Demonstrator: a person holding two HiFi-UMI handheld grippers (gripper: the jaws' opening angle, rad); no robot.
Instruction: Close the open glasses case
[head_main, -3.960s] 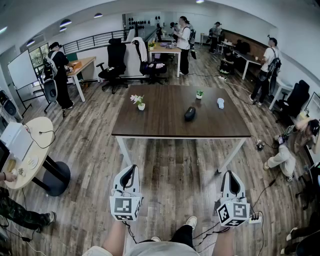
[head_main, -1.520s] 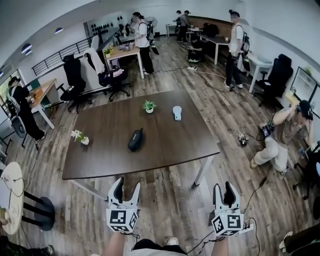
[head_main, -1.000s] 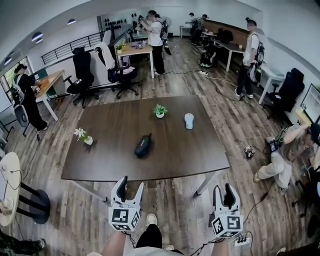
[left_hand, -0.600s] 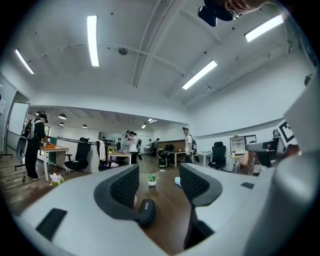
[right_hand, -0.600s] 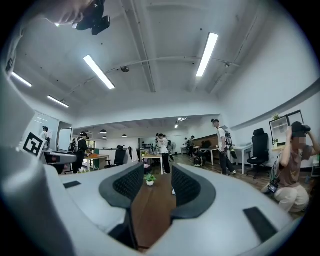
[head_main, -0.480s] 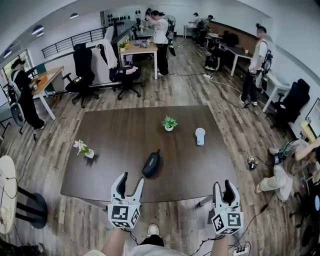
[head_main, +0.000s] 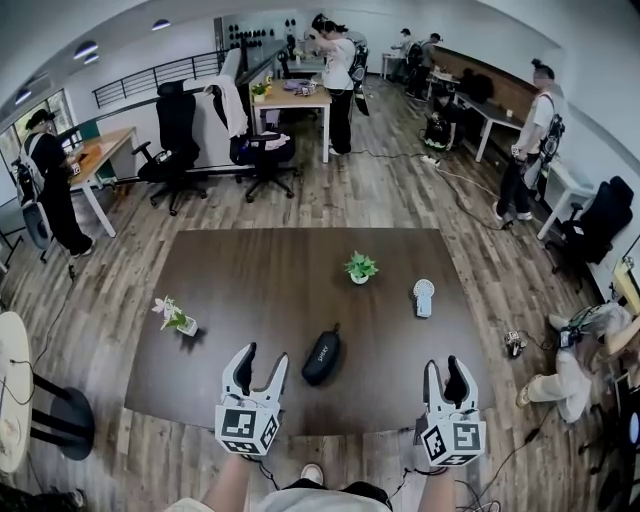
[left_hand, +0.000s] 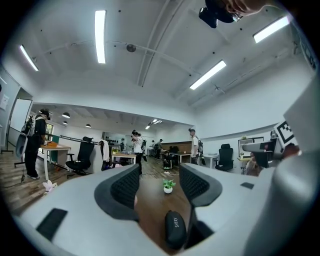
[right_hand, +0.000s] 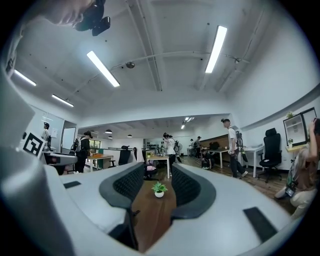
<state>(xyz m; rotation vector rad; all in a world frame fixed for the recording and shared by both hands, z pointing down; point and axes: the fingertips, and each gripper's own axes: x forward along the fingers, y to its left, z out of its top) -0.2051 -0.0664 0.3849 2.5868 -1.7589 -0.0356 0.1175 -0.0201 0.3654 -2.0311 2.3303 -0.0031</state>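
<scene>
**A:** Where is the glasses case (head_main: 321, 358) sitting?

**B:** On the dark worktop (head_main: 270, 280), near its front edge, lying lengthwise away from the person. It is just ahead of the left tongs (head_main: 263, 355) and a little to their right. The right tongs (head_main: 444, 364) are well apart from it.

**A:** Is either one holding anything?

**B:** No. Both are released, jaws spread with nothing between the pads. In the left gripper view the case shows low in the gap, beyond the tips. In the right gripper view only the little potted plant (head_main: 359, 267) shows between them, far down the worktop.

**A:** How far open is the lid?

**B:** I can't tell. From these angles the case is a dark rounded lump, and I can't make out the hinge side.

**A:** So what could go wrong?

**B:** Mostly sliding, I'd judge. It looks like a smooth shell lying loose, so a one-sided push on the lid may shove the whole case instead of folding it shut. The front edge is near enough for it to go over. Misjudging the hinge side would press the lid wider, and a hard squeeze off centre could pop it out of the pads.

**A:** And the other things?

**B:** The flower vase (head_main: 177, 317), the plant and the white object (head_main: 424, 297) all stand well clear of the case
</scene>
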